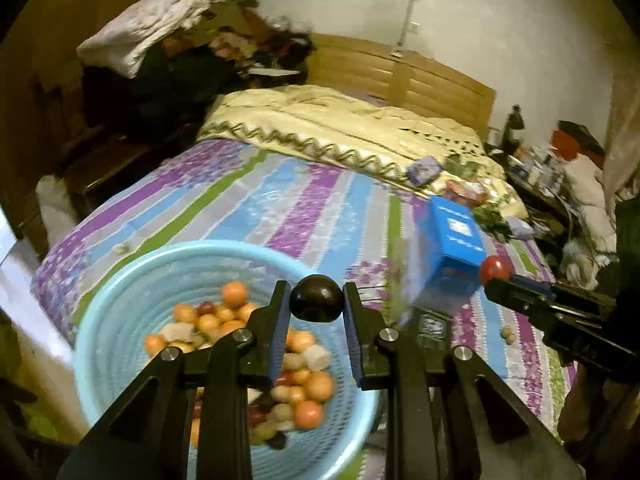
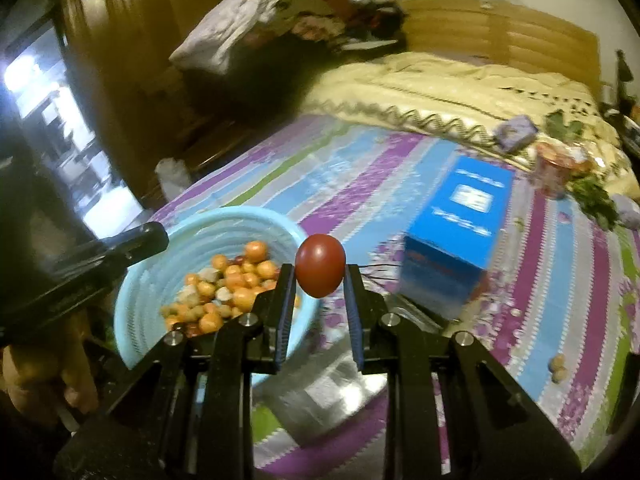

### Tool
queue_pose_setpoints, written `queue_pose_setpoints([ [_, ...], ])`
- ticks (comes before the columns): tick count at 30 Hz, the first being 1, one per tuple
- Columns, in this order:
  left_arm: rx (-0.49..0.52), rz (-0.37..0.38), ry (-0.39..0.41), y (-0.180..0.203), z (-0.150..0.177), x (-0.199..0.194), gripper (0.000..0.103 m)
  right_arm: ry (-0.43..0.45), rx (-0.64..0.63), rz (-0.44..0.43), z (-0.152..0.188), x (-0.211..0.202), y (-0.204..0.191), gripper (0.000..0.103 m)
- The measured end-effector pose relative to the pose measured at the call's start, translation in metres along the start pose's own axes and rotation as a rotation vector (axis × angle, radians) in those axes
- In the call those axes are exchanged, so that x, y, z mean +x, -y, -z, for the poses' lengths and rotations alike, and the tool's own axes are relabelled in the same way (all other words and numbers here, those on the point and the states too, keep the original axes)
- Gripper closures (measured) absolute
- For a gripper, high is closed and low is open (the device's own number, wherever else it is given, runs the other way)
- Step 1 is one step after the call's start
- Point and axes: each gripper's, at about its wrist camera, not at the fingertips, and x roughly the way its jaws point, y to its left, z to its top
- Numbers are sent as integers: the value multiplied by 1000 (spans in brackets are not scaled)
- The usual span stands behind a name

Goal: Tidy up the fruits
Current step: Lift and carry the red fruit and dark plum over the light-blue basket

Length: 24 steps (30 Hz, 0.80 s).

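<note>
My left gripper [image 1: 316, 298] is shut on a dark, almost black round fruit [image 1: 316, 298], held above the near rim of a light blue basket [image 1: 132, 280] on the bed. Several orange, red and pale fruits [image 1: 308, 386] lie in that basket. My right gripper [image 2: 320, 270] is shut on a red fruit [image 2: 320, 266], right of the basket [image 2: 188, 236] and above the striped bedspread. The left wrist view shows the right gripper [image 1: 494, 274] at the right with the red fruit [image 1: 495, 269] at its tips. A hand [image 2: 40, 372] holds the left gripper's black body [image 2: 88, 264].
A blue carton [image 2: 456, 232] lies on the purple, blue and green striped bedspread [image 2: 360, 184]. Two small fruits [image 2: 558, 366] rest on the spread at the right. A cream quilt [image 1: 340, 124], a red cup [image 2: 554, 174], a wooden headboard and piled clothes are farther back.
</note>
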Motion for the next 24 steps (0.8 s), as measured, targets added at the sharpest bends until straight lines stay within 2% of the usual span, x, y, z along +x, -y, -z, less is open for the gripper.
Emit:
queue_pose_setpoints([
  [9, -71, -55, -46, -59, 6, -1, 77, -129, -70, -66, -24, 46, -46, 78],
  [18, -120, -93, -152, -101, 17, 18, 77, -307, -121, -94, -23, 89, -71, 78],
  [24, -173, -85, -228, -120, 25, 30, 77, -352, -128, -93, -19, 97, -75, 78],
])
